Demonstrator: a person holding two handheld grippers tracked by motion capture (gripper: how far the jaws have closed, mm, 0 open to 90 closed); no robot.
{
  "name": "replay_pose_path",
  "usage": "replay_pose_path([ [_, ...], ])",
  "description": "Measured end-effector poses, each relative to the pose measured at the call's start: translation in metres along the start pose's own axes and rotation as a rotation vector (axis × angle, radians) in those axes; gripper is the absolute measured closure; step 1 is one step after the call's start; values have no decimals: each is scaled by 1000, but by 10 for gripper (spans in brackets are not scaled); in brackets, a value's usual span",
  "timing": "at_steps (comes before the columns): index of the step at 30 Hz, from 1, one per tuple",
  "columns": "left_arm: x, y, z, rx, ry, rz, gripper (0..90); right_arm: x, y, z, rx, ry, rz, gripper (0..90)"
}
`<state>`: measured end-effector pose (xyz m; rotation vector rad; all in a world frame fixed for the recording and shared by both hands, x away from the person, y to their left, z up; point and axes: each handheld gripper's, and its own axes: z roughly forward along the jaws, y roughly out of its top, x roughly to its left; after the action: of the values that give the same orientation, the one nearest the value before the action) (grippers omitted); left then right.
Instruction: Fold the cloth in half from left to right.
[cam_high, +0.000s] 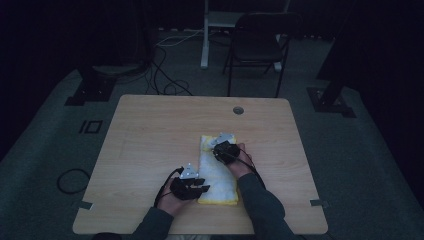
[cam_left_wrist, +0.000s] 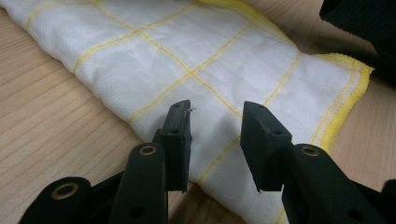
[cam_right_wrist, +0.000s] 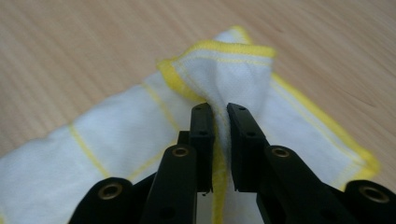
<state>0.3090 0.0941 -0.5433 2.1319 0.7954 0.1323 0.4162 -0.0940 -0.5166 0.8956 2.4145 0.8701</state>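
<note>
Yellow-edged white cloth (cam_high: 216, 172) lay folded on the wooden table (cam_high: 150, 145). Right gripper (cam_right_wrist: 219, 109) pinched its far corner, probably for folding; left gripper (cam_left_wrist: 215, 119) waited with jaws apart above the near end.

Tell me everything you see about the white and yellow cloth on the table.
The cloth is white woven fabric with thin yellow grid lines and a stitched yellow hem. It lies folded into a long strip on the wooden table, near the person's edge. Its far end is bunched upward, pinched between the right tongs. The left tongs are open just above its near part; whether they touch it is unclear.
</note>
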Motion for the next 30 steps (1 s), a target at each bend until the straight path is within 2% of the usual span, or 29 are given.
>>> replay_pose_path([
  [4, 0, 0, 0, -3, -1, -2, 638, -10, -2, -4, -12, -11, 40, 816],
  [6, 0, -1, 0, -3, -2, -6, 638, -23, -5, -6, -15, -20, 84, 817],
  [13, 0, -2, 0, -8, -9, -20, 638, -46, -12, -8, -11, -44, 158, 790],
  [20, 0, -2, 0, -11, -9, -24, 638, -62, -21, -10, -7, -79, 211, 688],
  [25, 1, 0, -1, -7, -4, -21, 639, -71, -28, -14, -4, -100, 248, 655],
  [30, 6, 4, -7, -25, 30, -30, 632, -78, -35, -20, -5, -108, 267, 621],
])
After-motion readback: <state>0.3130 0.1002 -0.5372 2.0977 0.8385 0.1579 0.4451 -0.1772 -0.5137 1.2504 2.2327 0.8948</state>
